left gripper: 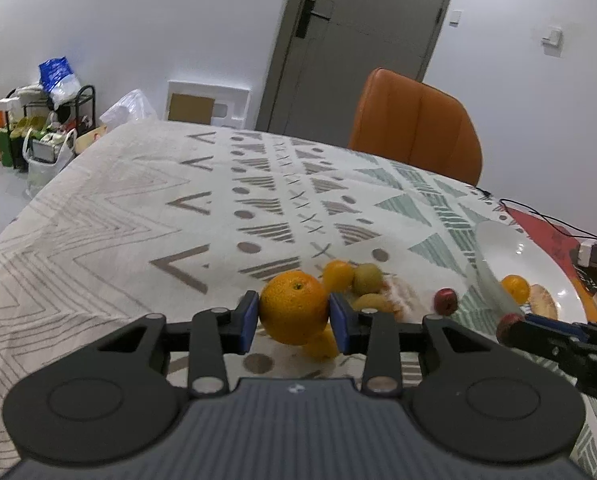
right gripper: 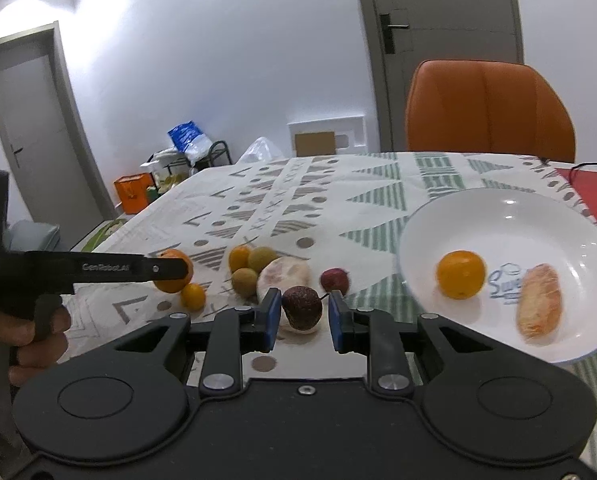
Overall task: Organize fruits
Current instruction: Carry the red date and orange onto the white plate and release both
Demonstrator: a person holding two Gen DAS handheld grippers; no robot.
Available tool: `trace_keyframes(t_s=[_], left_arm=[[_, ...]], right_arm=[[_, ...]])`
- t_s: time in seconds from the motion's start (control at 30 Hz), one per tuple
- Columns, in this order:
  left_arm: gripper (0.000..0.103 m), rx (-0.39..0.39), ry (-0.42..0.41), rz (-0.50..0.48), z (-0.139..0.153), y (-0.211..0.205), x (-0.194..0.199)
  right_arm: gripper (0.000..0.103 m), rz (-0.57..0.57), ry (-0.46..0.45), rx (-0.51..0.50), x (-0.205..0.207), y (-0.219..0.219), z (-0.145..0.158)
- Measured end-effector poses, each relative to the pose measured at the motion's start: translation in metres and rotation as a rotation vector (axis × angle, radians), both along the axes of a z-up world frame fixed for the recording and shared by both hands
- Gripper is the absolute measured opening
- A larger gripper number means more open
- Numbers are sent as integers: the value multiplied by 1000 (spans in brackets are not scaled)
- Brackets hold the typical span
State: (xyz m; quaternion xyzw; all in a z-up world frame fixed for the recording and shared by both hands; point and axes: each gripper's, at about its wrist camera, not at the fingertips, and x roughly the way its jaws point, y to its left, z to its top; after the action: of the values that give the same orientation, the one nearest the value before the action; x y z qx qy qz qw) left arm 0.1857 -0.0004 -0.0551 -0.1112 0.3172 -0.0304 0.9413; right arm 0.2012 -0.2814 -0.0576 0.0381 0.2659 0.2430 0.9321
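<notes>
My left gripper (left gripper: 294, 322) is shut on a large orange (left gripper: 294, 307) and holds it just above the patterned tablecloth; it also shows in the right wrist view (right gripper: 170, 276). My right gripper (right gripper: 303, 316) holds a dark red round fruit (right gripper: 302, 307) against its left pad, with a gap to the right pad. A white plate (right gripper: 510, 216) on the right holds a small orange (right gripper: 460, 274) and a peeled fruit piece (right gripper: 538, 306). Small oranges, greenish fruits (right gripper: 260, 258), a pale peeled fruit (right gripper: 284, 274) and a red fruit (right gripper: 335, 279) lie in a cluster on the cloth.
An orange chair (right gripper: 490, 108) stands behind the table's far edge. A red mat (right gripper: 590, 188) with black cables lies at the far right. Bags and a rack (left gripper: 46, 128) stand on the floor to the left. The cloth (left gripper: 158, 208) stretches left and far.
</notes>
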Motion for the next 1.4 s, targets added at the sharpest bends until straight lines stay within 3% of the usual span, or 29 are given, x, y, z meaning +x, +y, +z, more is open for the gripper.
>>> trace_keyframes(t_s=[0.53,1.13,1.27,1.4], left_arm=[[37,34,-38,-88,18,-52,3],[37,90,-58,-168,31,-108,10],[37,104,-66,-189,34,-121,12],[37,115,-70,-209,36,-135,13]], right_arm=[[24,-120,-19,37,0,-54,1],[24,-177,-16,85,6,-98,-7],[35,-207,-17,110,8,-106,-11],[37,-207,-11,119,8,-113,-13]])
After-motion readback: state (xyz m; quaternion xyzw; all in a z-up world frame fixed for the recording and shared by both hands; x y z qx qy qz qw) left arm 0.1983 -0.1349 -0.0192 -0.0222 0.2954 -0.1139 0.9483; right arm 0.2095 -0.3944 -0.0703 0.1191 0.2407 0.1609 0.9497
